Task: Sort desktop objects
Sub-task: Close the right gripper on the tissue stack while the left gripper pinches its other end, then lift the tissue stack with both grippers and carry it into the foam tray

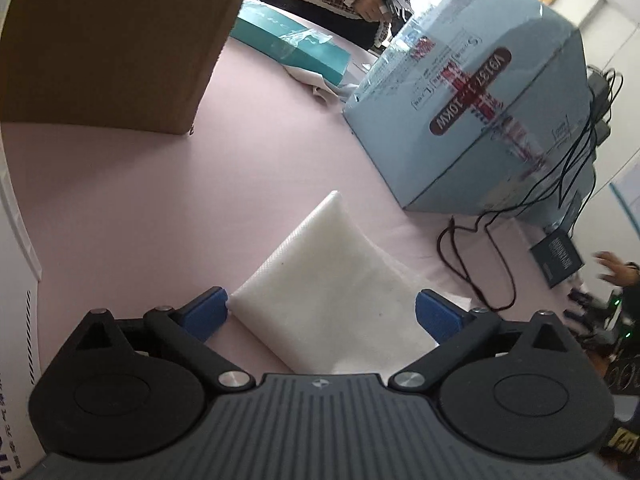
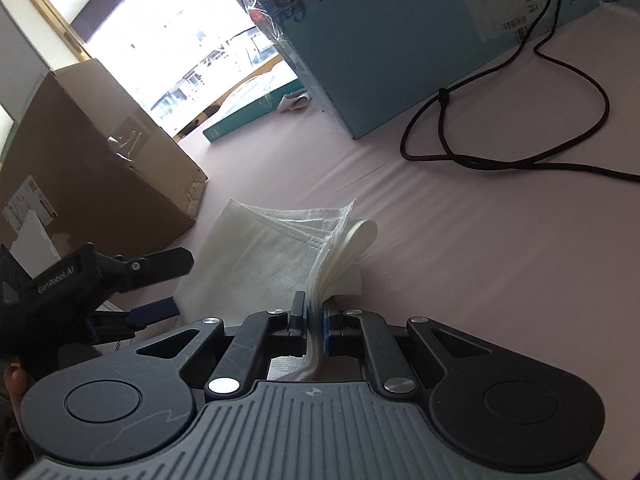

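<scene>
The pink table [image 1: 132, 208] carries everything here, and the napkin stack [image 1: 332, 288] near its middle serves as the landmark; beyond the stack and to the left wrist view's right stands the large pale blue carton [image 1: 472, 96], closed and taped, so its contents cannot be told; beyond the stack on the other side sits the brown cardboard box [image 2: 92, 168], its opening not clearly visible from either camera, though it looks like a possible bin; farther off past both lies a teal flat box [image 1: 292, 46]; a black cable [image 2: 520, 152] loops on the cloth between the stack and the blue carton; the stack itself lies flat with its long axis running away from the left gripper [image 1: 322, 312], whose blue pads are spread wide, one at each near corner, holding nothing; the right gripper [image 2: 316, 316] is clamped on the folded edges of the napkin stack, the layers fanning upward from the pinch; so the right hand has the hold and the left merely brackets, and the coming move probably turns on the left closing across the stack's short width or clearing away before a lift
</scene>
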Motion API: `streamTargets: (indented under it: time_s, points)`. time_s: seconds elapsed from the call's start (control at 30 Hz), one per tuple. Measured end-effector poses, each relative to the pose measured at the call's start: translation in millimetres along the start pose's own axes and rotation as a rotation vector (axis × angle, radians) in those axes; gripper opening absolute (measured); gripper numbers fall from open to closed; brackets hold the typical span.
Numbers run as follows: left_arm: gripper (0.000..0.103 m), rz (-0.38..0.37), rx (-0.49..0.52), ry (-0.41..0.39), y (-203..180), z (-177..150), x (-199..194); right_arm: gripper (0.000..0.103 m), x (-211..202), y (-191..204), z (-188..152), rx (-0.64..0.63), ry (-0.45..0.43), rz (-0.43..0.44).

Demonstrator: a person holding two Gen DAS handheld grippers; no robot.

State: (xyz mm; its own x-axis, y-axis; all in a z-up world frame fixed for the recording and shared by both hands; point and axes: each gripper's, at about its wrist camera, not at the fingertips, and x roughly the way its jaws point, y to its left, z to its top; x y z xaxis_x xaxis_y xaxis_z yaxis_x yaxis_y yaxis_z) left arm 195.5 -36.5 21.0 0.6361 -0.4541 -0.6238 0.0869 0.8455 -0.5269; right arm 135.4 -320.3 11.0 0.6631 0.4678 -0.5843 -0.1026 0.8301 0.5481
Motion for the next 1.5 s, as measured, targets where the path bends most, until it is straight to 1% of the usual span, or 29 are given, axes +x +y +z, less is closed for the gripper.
streamTargets:
  time_s: [0.1, 0.2, 0.23, 0.27, 0.3, 0.33, 0.53, 0.73, 0.87, 0.9, 0.93, 1.03, 1.1, 1.17, 1.23, 1.3, 1.33, 1.43, 1.47, 1.5]
  points:
    - [0.089, -0.005, -0.029, -0.016, 3, 1, -2, 0.007, -1, 0, 0, 0.007, -0.003, -0.001]
    - [0.074, 0.007, -0.055, -0.035, 8, 1, -3, 0.007, 0, 0, 0, 0.01, -0.006, -0.002]
    - [0.064, 0.014, -0.063, -0.041, 9, 1, -4, 0.007, 0, 0, 0, 0.011, -0.007, -0.002]
    - [0.049, 0.022, -0.07, -0.045, 10, 2, -3, 0.007, 0, 0, 0, 0.01, -0.007, -0.003]
    - [0.042, 0.029, -0.076, -0.042, 11, 2, -3, 0.007, 0, 0, 0, 0.01, -0.007, -0.003]
    - [0.038, 0.035, -0.077, -0.037, 11, 2, -3, 0.007, 0, 0, 0, 0.01, -0.008, -0.003]
    - [0.036, 0.057, -0.068, -0.059, 9, -2, -5, 0.007, 0, 0, 0, 0.017, -0.012, -0.002]
    - [0.032, 0.086, -0.036, -0.071, 5, -6, -6, 0.007, -1, 0, 0, 0.019, -0.028, -0.014]
    - [0.028, 0.084, -0.009, -0.077, 0, -11, -6, 0.008, -3, 0, 1, 0.015, -0.052, -0.042]
    - [0.026, 0.085, 0.009, -0.08, -2, -13, -6, 0.008, -3, 0, 1, 0.016, -0.058, -0.048]
    - [0.021, 0.085, 0.027, -0.084, -5, -15, -6, 0.008, -4, -1, 1, 0.019, -0.064, -0.051]
    - [0.016, 0.093, 0.115, -0.117, -15, -21, -8, 0.008, -5, -1, 1, 0.023, -0.092, -0.053]
    - [0.014, 0.105, 0.186, -0.148, -23, -27, -10, 0.012, -6, 0, -1, 0.014, -0.12, -0.059]
    - [0.014, 0.129, 0.258, -0.176, -31, -33, -10, 0.012, -7, 2, -3, -0.007, -0.154, -0.074]
    - [0.013, 0.167, 0.317, -0.185, -38, -37, -9, 0.012, -6, 5, -6, -0.039, -0.17, -0.083]
    - [0.013, 0.188, 0.36, -0.19, -42, -40, -8, 0.012, -6, 8, -8, -0.071, -0.185, -0.091]
    - [0.014, 0.188, 0.347, -0.182, -40, -39, -8, 0.012, -5, 9, -9, -0.087, -0.193, -0.095]
    - [0.014, 0.16, 0.237, -0.146, -28, -32, -9, 0.012, -4, 7, -9, -0.069, -0.186, -0.096]
    - [0.014, 0.15, 0.216, -0.136, -24, -30, -8, 0.012, -5, 7, -8, -0.063, -0.188, -0.093]
    - [0.014, 0.15, 0.217, -0.133, -23, -29, -8, 0.012, -5, 7, -8, -0.057, -0.19, -0.089]
